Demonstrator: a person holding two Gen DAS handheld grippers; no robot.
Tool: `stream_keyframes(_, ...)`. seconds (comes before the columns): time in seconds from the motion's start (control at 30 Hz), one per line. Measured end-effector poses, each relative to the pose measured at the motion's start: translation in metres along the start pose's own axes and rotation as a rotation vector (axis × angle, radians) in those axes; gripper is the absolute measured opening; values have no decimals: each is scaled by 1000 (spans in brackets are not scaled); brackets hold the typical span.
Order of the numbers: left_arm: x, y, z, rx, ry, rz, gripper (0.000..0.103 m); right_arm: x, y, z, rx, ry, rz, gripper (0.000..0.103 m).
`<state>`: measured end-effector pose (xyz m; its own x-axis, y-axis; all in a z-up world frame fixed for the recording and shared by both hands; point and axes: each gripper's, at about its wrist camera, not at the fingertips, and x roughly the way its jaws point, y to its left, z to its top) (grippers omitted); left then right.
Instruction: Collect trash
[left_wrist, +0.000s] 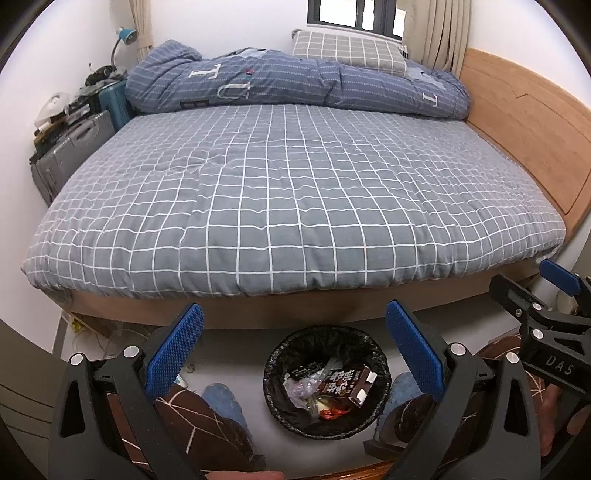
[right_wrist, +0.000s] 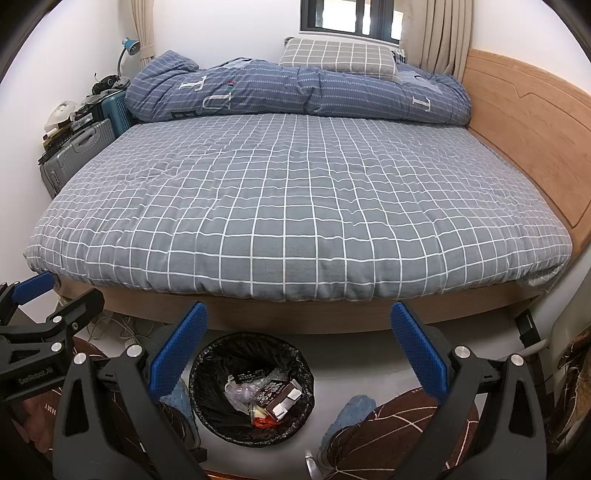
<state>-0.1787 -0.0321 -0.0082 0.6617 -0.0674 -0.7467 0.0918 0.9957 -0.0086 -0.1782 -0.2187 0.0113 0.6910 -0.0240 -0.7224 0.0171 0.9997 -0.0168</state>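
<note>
Both tools empty: left gripper (left_wrist: 295, 354) and right gripper (right_wrist: 299, 350) with blue ribbed pads spread wide, nothing between them, held above the floor in front of the bed

Round bin lined with a black plastic bag (left_wrist: 327, 380) (right_wrist: 252, 387) standing on the pale floor just beside the wooden bed base, between the person's knees in brown patterned trousers (left_wrist: 192, 424). Already inside the bin: a dark brown drink carton (left_wrist: 347, 384) (right_wrist: 275, 397), crumpled clear plastic film (left_wrist: 301, 387) and a red wrapper scrap (left_wrist: 332, 413)

Carton lying on its side across the other rubbish, long axis roughly level and slanting across the bin; white-flapped end towards the rim farthest from the left knee in the left view. Bin upright, mouth facing straight up

No loose trash visible on the grey checked bedcover (left_wrist: 288, 199) above the bin, so probably near the end

Risks, as a guess: knocking the light bin over with a knee or a lowered finger, spilling the contents; snagging the loose bag liner on a pad; mistaking the white cables (right_wrist: 122, 325) under the bed, left of the bin, for litter
</note>
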Motion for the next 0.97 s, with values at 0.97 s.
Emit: stream_keyframes(0.97, 7, 0, -4, -2, 31, 1, 97, -1, 4, 1, -5, 3, 4, 96)
